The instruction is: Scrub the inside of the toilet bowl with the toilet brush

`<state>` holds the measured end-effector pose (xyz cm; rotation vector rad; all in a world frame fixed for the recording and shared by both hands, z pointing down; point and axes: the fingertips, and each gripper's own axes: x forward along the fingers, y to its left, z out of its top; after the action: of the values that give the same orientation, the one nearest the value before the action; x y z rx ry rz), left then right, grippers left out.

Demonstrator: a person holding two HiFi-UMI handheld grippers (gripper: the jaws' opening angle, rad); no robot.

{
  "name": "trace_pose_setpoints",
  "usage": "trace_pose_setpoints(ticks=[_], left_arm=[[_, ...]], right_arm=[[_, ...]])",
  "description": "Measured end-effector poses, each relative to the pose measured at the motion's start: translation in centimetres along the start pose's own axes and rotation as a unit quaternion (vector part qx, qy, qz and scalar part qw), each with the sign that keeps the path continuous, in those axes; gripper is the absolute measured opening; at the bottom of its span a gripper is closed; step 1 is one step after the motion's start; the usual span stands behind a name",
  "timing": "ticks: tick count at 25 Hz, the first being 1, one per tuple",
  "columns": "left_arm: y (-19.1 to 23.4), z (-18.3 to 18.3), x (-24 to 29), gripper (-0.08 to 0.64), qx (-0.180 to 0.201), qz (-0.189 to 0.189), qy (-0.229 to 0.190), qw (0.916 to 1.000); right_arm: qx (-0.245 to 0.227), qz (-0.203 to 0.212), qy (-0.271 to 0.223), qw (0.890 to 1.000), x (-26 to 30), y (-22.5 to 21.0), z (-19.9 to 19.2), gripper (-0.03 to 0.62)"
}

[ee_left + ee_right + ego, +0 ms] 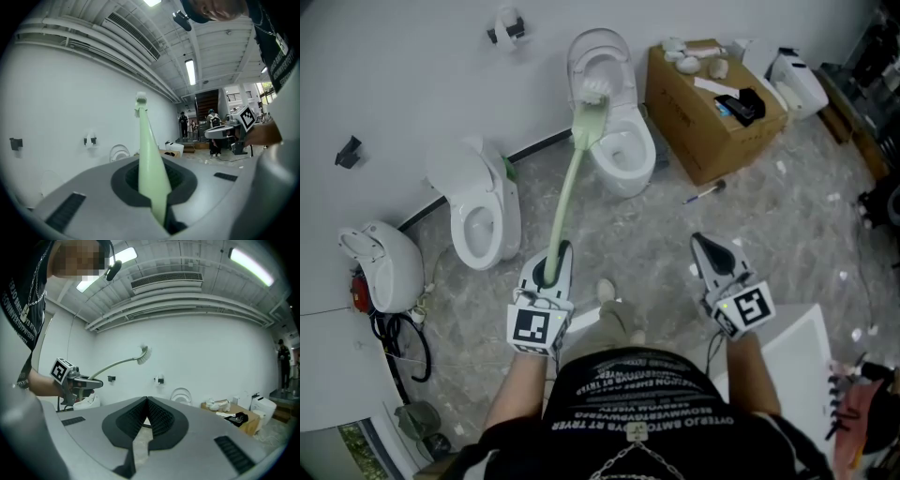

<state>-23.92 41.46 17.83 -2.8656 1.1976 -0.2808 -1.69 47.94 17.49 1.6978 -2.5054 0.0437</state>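
Pale-green plastic handle of toilet brush clamped at its lower end in left gripper; jaws closed tight on both sides of the shaft, as seen in left gripper view. Shaft slightly bowed, rising away from the gripper toward the far wall. White bristle head at the top end, up in the air: high against the white wall in right gripper view, above the level of the raised toilet lid, not inside any bowl. In head view, overlapping the upright lid of toilet by line of sight only.

Empty and clenched: right gripper. Ribbed pads meeting at the tips, narrow gap lower down, nothing between them. Positioned level with left gripper, well apart from it, on the person's right side. On its rear, marker cube, one face turned up.

Task toilet white, lid raised, bowl open, standing against the wall ahead of left gripper. To its left, second white toilet, lid likewise up. Further left, another white ceramic fixture. Just right of the first toilet, cardboard box, brown, carrying small white items and a black object. Underfoot, grey mottled floor with scattered scraps of debris. Between the two grippers, person in black printed shirt.
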Motion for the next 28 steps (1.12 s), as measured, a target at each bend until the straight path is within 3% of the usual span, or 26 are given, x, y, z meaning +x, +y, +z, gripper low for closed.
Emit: trace_pose_setpoints(ticks=[11,16,22,28], left_arm=[[2.1,1.8,9.2,0.002,0.0,-0.045,-0.006,0.999],[3.8,1.8,12.4,0.002,-0.008,-0.052,-0.004,0.9986],[6.5,1.3,15.2,0.002,0.017,-0.06,0.006,0.998],[9.8,1.6,17.7,0.002,0.017,-0.063,0.003,0.9978]], right_arm=[[-0.004,-0.024,0.005,1.0,4.7,-4.9,1.0,0.002],[-0.002,-0.022,0.013,1.0,7.5,-6.4,1.3,0.002],[-0.004,-0.02,0.011,1.0,11.2,-7.6,2.2,0.002],[-0.004,-0.022,0.009,1.0,14.6,-8.3,2.7,0.002]])
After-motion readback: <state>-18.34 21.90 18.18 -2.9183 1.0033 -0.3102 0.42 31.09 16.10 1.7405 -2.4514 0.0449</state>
